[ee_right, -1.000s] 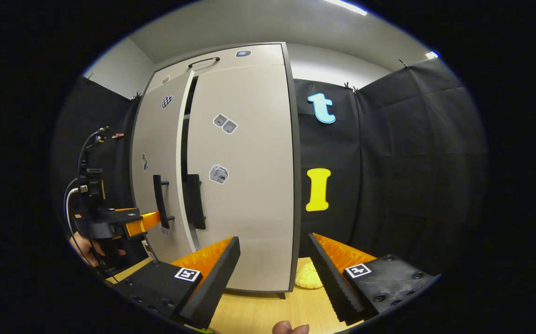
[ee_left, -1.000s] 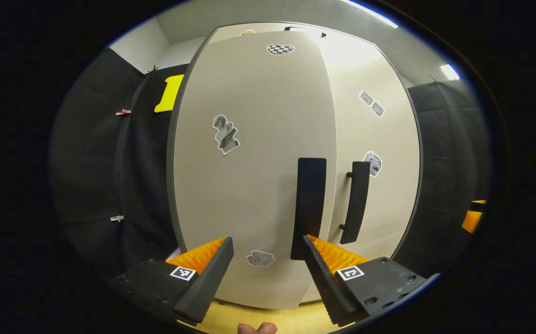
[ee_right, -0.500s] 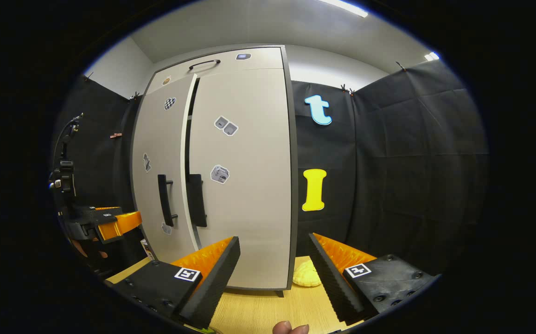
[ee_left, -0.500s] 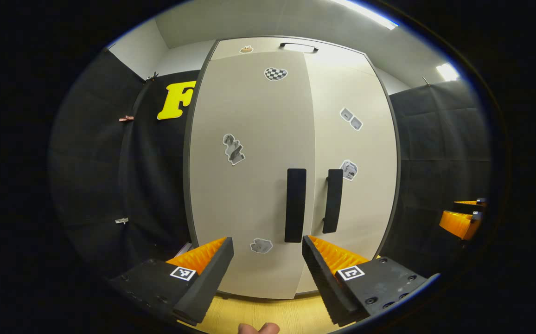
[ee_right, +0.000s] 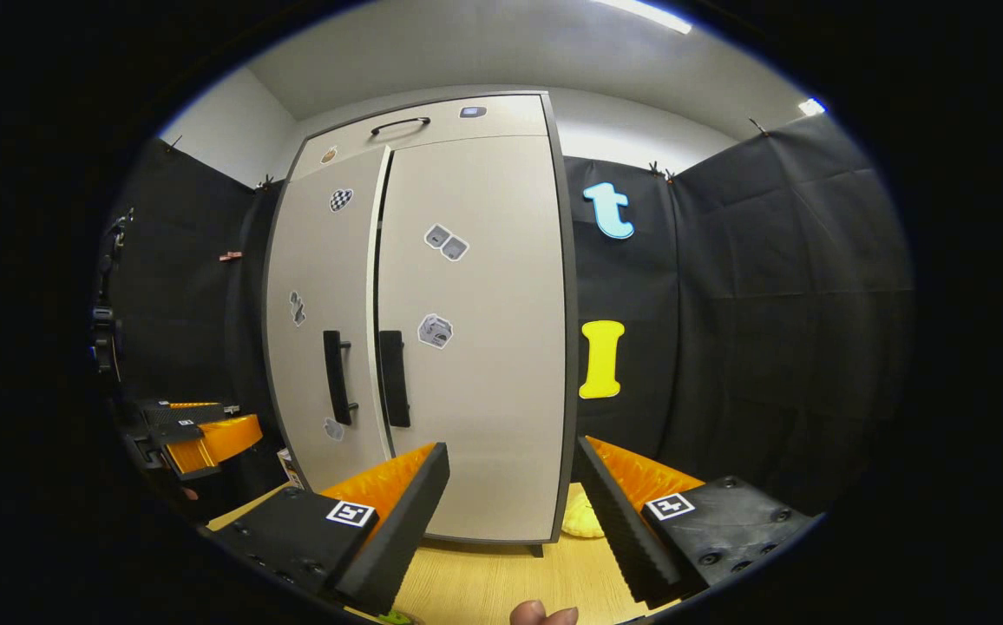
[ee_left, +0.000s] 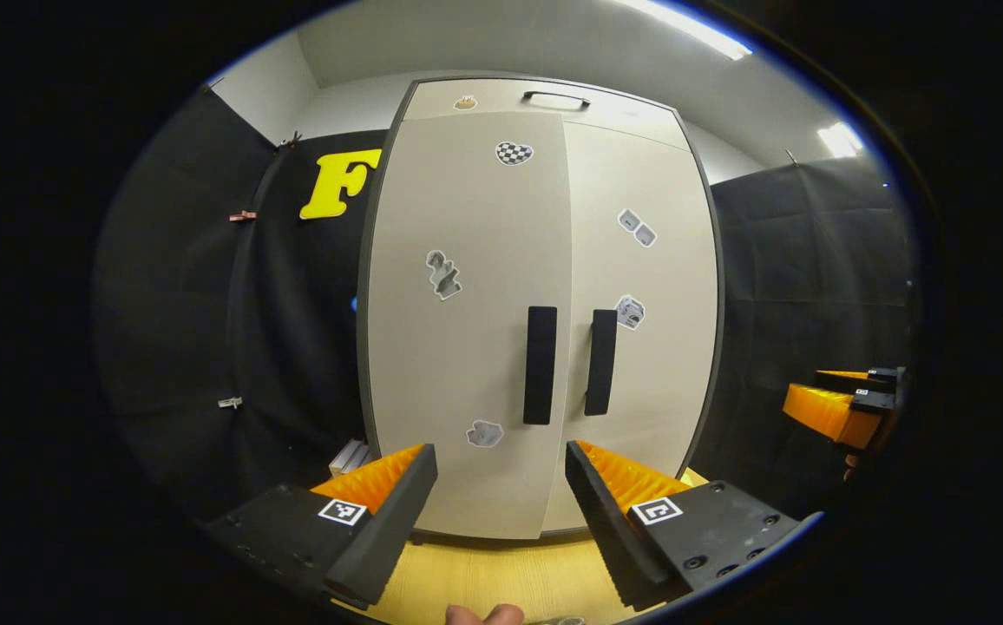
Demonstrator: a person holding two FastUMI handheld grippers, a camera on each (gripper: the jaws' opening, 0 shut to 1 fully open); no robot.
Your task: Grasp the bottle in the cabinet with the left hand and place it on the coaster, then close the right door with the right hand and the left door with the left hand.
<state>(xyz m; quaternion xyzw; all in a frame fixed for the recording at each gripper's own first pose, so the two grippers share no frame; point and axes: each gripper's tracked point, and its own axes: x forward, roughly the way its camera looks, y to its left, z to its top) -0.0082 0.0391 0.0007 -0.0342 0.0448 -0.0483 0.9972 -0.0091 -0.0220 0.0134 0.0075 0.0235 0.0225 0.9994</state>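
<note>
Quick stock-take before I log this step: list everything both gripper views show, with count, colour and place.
cabinet: one, beige with a dark frame, on the table, centre of both views
doors: two, beige, side by side, both look shut
door handles: two, black, upright, either side of the door seam
top handle: one, black, on the panel above the doors
stickers: several, grey and chequered, on the doors
table: one, light wood, under the cabinet
yellow lump: one, pale yellow, on the table right of the cabinet
left gripper: open, empty, facing the doors
right gripper: open, empty, facing the cabinet
fingertip: bottom edge of the right gripper view
</note>
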